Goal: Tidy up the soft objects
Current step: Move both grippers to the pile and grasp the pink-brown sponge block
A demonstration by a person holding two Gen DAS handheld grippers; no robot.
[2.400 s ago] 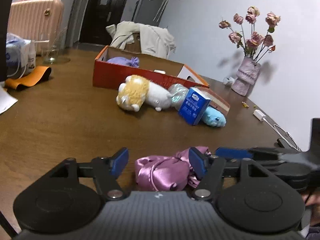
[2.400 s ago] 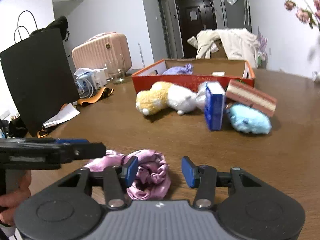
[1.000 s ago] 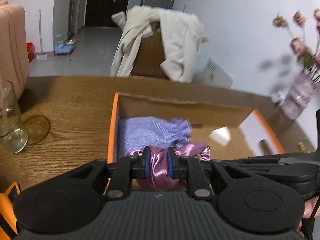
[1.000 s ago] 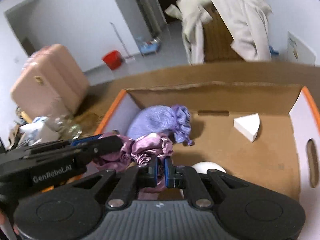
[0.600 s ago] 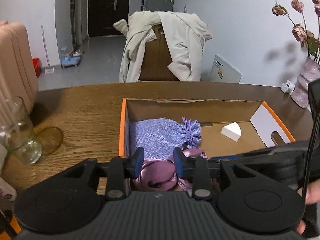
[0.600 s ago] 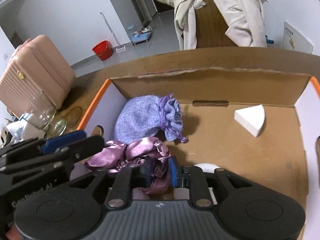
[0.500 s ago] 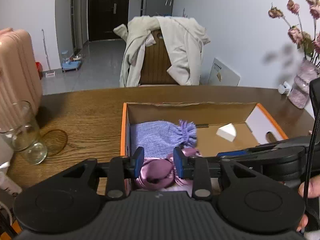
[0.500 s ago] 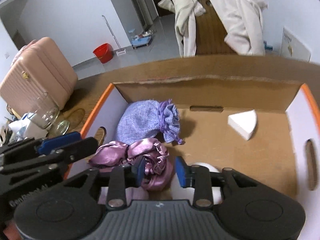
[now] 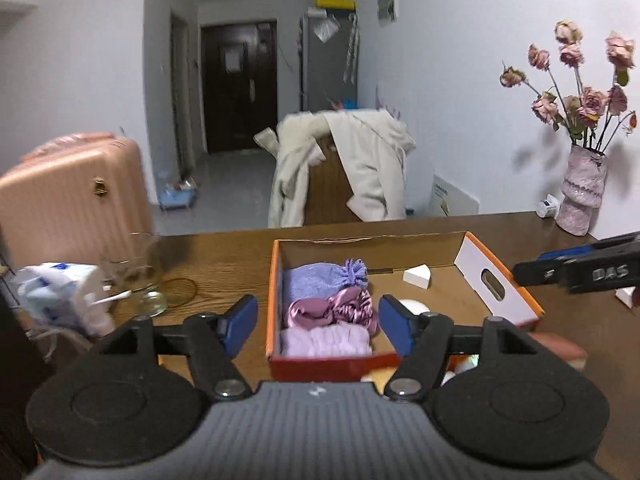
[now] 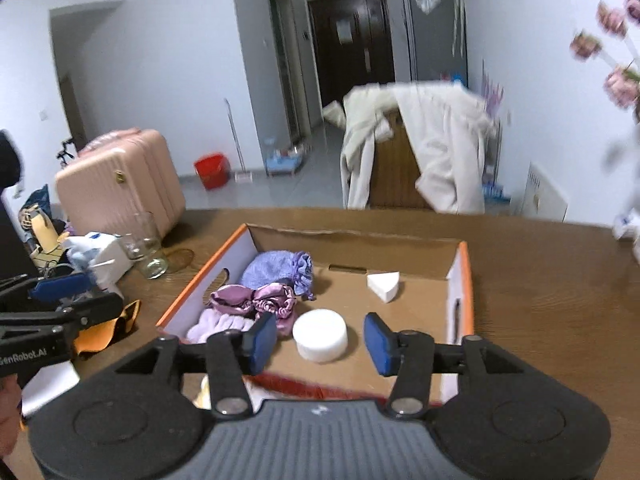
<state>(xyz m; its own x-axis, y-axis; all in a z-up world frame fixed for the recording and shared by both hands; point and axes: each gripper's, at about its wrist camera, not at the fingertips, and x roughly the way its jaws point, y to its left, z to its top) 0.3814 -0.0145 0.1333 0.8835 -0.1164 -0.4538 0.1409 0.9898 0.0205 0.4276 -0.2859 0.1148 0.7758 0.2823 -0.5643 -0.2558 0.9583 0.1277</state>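
Both grippers empty, jaws wide apart: left gripper [image 9: 318,322] and right gripper [image 10: 320,338] hover at the near end of the orange box [image 10: 464,280], touching nothing. Pink satin cloth [image 10: 254,298] sits in the box's left side, betw the purple pouch [image 10: 276,270] and lilac fluffy item [image 9: 324,340]. Step looks like retreat after drop-off. Imo lift clear of the box rim before swinging to the next soft obj, don't snag the cloth; foam puck [image 10: 320,334] is near.
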